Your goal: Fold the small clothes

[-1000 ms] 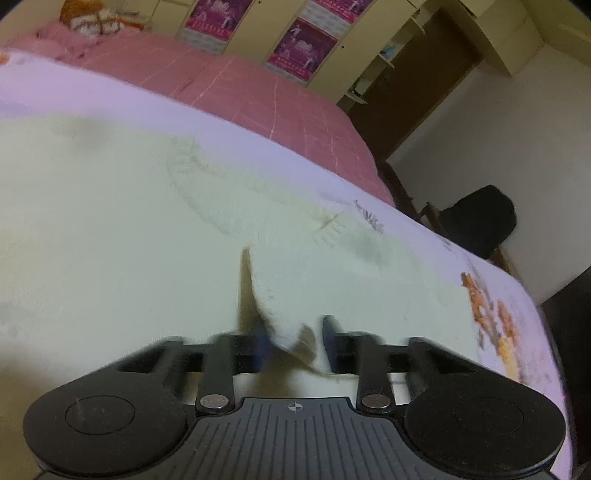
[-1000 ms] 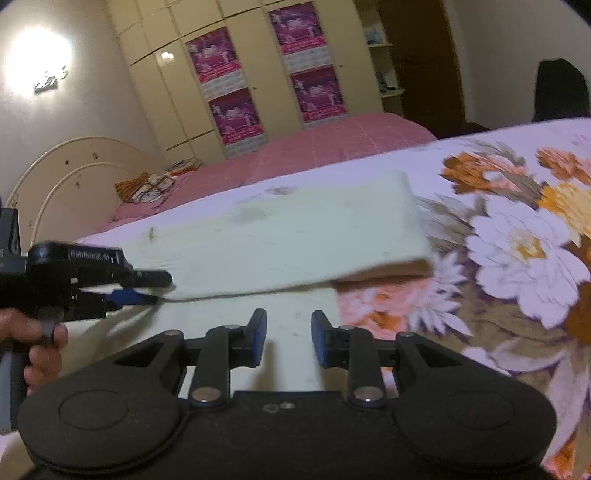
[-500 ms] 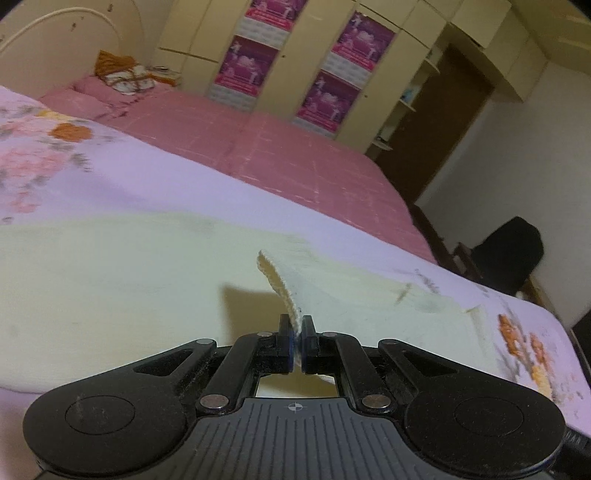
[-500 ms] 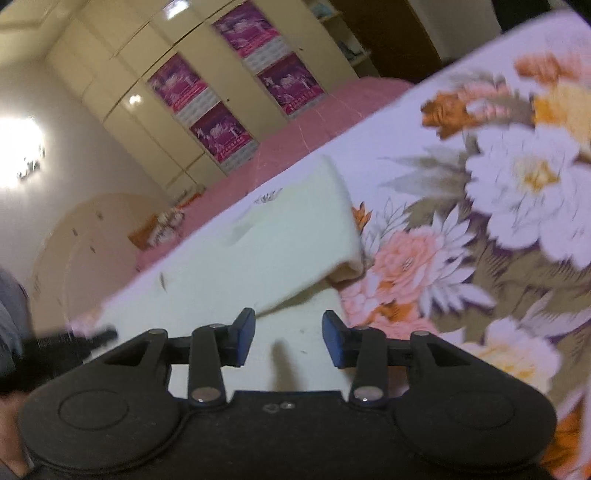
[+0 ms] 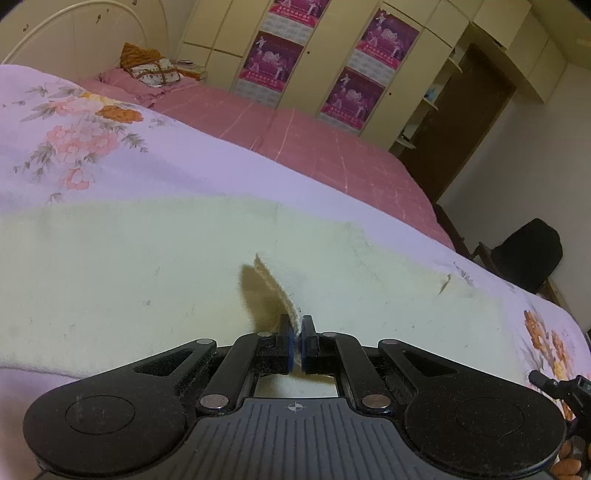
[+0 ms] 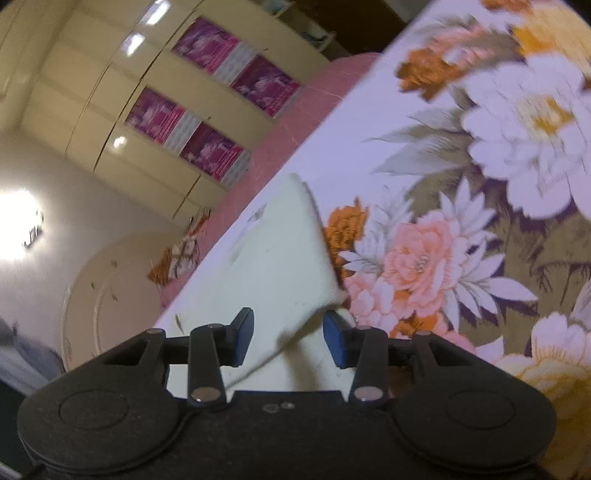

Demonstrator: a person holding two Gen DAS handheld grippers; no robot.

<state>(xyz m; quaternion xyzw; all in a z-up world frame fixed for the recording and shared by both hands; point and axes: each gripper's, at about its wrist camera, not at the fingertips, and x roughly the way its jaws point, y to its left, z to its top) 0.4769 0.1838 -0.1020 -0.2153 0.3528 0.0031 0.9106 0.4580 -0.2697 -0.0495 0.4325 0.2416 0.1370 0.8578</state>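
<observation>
Garment: pale cream knitted cloth (image 5: 147, 266) lies spread on the lilac floral bedspread (image 5: 110, 155).
Left gripper (image 5: 297, 343): jaws pressed together, pinching a raised ribbed edge of the cloth.
Right gripper (image 6: 288, 339): jaws spread, just been opening; cloth's folded edge between them, unpinched.

A folded garment (image 5: 147, 266) lies flat on the near bed (image 5: 110, 155), spread across it from left to right. A second bed (image 5: 314, 147) lies behind the near one, with pillows (image 5: 147, 72) at its left end against the headboard (image 5: 74, 33). Behind that bed stands a wardrobe (image 5: 332, 48) with posters (image 5: 277, 55) on its doors. A chair (image 5: 528, 258) stands far right by the wall.
</observation>
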